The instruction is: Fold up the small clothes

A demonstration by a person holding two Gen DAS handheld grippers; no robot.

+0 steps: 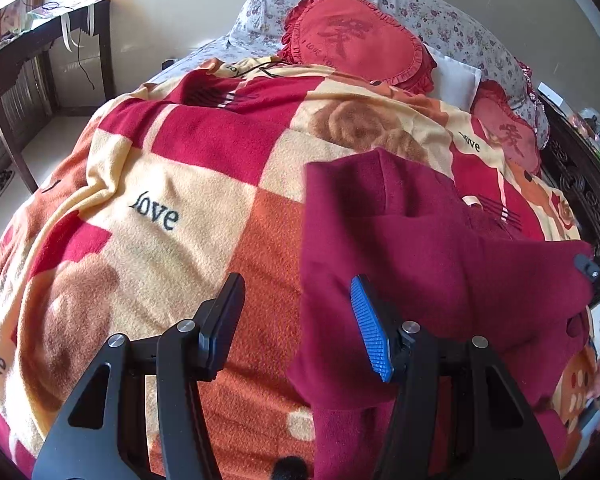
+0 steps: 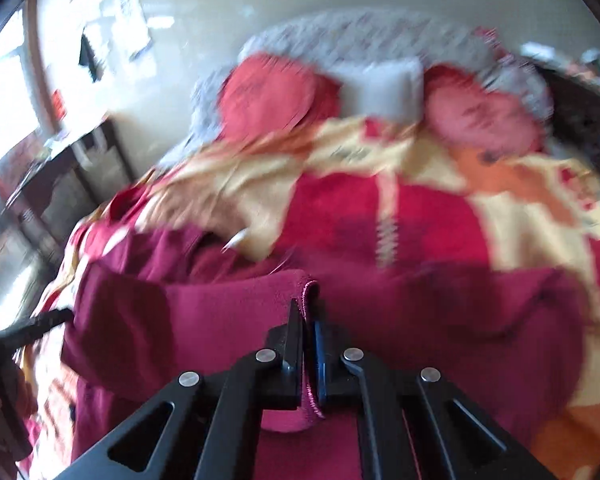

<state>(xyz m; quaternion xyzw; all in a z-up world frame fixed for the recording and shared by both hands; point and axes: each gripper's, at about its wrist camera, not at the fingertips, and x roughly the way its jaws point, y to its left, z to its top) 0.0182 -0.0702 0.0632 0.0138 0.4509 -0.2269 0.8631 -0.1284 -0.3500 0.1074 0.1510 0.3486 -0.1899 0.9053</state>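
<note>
1. A dark red garment (image 1: 432, 248) lies on the bed, spread over a checked blanket (image 1: 172, 184) printed with "love".
2. The left gripper (image 1: 300, 320) hovers over the garment's left edge, its fingers (image 1: 370, 328) apart with nothing between them.
3. The right gripper (image 2: 309, 344) has its fingers (image 2: 294, 336) pinched tight on a hem of the garment; this view is blurred.
4. Two red heart cushions (image 1: 352, 40) rest against flowered pillows (image 1: 440, 16) at the head of the bed.

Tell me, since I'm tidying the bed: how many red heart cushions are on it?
2: one heart cushion at the bedhead's middle, another to its right; blanket may hide more.
</note>
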